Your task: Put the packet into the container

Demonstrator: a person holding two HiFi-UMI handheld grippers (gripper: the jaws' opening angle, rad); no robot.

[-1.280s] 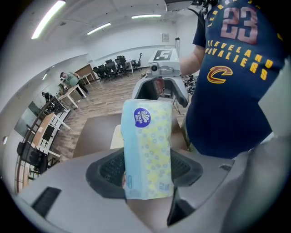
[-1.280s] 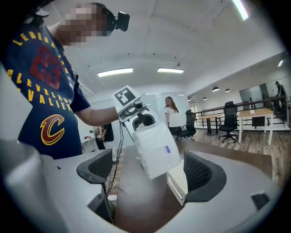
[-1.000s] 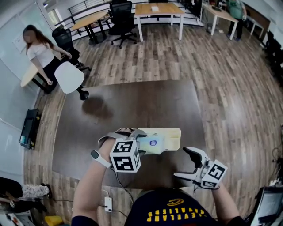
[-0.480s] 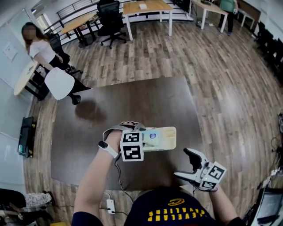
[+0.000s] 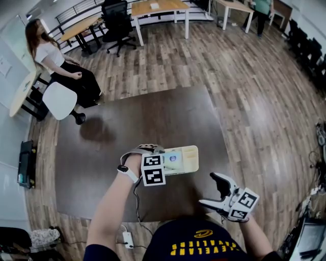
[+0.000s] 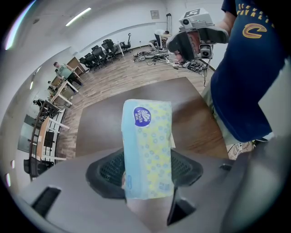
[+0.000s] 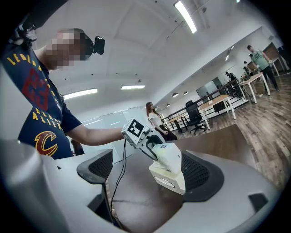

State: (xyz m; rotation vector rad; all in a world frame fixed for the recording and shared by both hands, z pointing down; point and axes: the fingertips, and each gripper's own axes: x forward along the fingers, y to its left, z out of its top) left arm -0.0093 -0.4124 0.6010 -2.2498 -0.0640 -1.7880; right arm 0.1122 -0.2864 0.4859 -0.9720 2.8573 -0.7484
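**Packet held over the container's near end**

The left gripper (image 6: pixel 145 169) is closed on the packet (image 6: pixel 148 150). Its two dark mesh pads press the packet's sides, and the jaws stand fairly wide because the packet is thick. The packet is pale blue and yellow with a round blue logo, and it sticks out past the jaw tips. In the head view the left gripper (image 5: pixel 165 162) carries the packet (image 5: pixel 173 158) over the left end of the container (image 5: pixel 189 160). In the right gripper view the packet (image 7: pixel 166 156) sits low on top of the container (image 7: pixel 169 178). I cannot tell whether it touches the rim. The marker cube (image 5: pixel 154 170) rides on the gripper just left of the container, with a watch (image 5: pixel 123 171) on the wrist behind it. A cable (image 5: pixel 136 196) hangs from the gripper toward the person.

The right gripper (image 5: pixel 207 189) is to the right of the container and nearer the person, well apart from it. Its jaws are spread wide with nothing between them. In its own view the right gripper (image 7: pixel 146 176) looks across the gap at the container and the left gripper (image 7: pixel 152 144).

The container is a cream, oblong box. It lies on a dark brown table (image 5: pixel 153 117), toward the edge nearest the person. Far beyond the container and to the left, a seated person (image 5: pixel 61 66) is beside a white chair (image 5: pixel 60 100). Farther beyond it stand wooden tables (image 5: pixel 153 7) on a plank floor (image 5: pixel 244 76).
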